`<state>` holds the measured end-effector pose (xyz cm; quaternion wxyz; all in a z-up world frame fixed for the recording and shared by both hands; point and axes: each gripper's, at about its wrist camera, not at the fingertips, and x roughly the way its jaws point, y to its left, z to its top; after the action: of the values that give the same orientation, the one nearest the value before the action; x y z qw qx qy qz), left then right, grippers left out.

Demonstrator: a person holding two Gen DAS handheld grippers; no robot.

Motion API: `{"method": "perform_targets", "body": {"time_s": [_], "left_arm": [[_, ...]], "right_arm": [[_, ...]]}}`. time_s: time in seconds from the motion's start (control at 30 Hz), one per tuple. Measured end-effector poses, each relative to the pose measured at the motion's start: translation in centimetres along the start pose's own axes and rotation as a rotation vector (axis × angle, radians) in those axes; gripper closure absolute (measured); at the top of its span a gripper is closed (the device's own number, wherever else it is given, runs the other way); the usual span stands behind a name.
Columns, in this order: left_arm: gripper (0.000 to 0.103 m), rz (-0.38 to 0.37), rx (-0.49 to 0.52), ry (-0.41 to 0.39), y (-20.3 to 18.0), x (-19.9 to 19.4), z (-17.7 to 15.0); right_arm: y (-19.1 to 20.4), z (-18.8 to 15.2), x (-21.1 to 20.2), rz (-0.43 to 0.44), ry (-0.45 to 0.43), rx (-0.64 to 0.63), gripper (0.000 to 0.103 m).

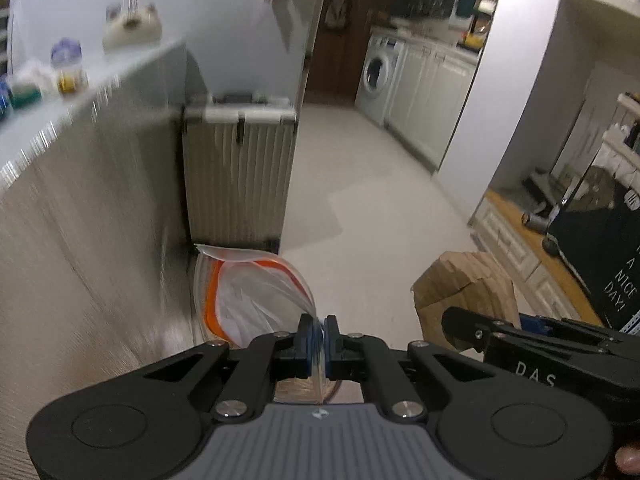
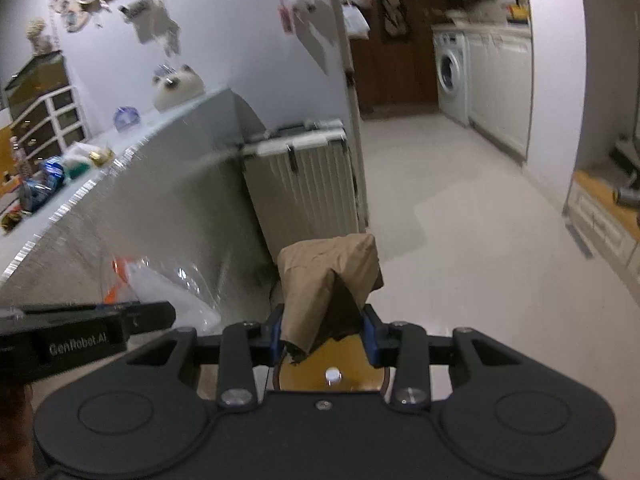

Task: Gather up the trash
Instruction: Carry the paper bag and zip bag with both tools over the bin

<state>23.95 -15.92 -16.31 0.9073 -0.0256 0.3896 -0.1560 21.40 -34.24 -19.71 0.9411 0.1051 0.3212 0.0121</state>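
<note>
At lower centre of the left wrist view, the left gripper [image 1: 319, 330] is clamped on the edge of a clear plastic bag [image 1: 256, 292] with an orange band, so that the bag hangs open below the fingers. At lower centre of the right wrist view, the right gripper [image 2: 324, 330] is clamped on a crumpled brown paper bag [image 2: 328, 280], held beside the plastic bag, probably for dropping in. Only the right wrist view shows a round yellow-brown lid [image 2: 332, 376] beneath the jaws.

A ribbed silver suitcase [image 1: 240, 176] stood upright against the wall, just beside the end of a table [image 1: 92, 184] draped in a shiny cloth. Beyond the pale floor [image 1: 360, 184], a white washing machine [image 1: 378, 76] sat beside white cabinets [image 1: 432, 92].
</note>
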Motion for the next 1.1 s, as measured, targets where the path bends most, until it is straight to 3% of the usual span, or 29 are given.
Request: {"method": "perform_targets", "body": {"time_s": [0.23, 0.53, 0.73, 1.1], "left_arm": [[0.098, 0.039, -0.073, 0.122, 3.2, 8.7, -1.1], [0.098, 0.049, -0.136, 0.231, 7.0, 19.1, -1.5], [0.098, 0.022, -0.106, 0.331, 7.6, 25.8, -2.3], [0.098, -0.031, -0.008, 0.479, 8.3, 33.8, -6.2]], "right_arm": [[-2.1, -3.3, 8.2, 0.000, 0.094, 0.151, 0.064], [-3.2, -6.2, 18.8, -0.029, 0.187, 0.231, 0.064], [-5.1, -7.9, 24.7, -0.027, 0.248, 0.291, 0.064], [-5.7, -8.6, 30.2, 0.000, 0.391, 0.204, 0.063]]}}
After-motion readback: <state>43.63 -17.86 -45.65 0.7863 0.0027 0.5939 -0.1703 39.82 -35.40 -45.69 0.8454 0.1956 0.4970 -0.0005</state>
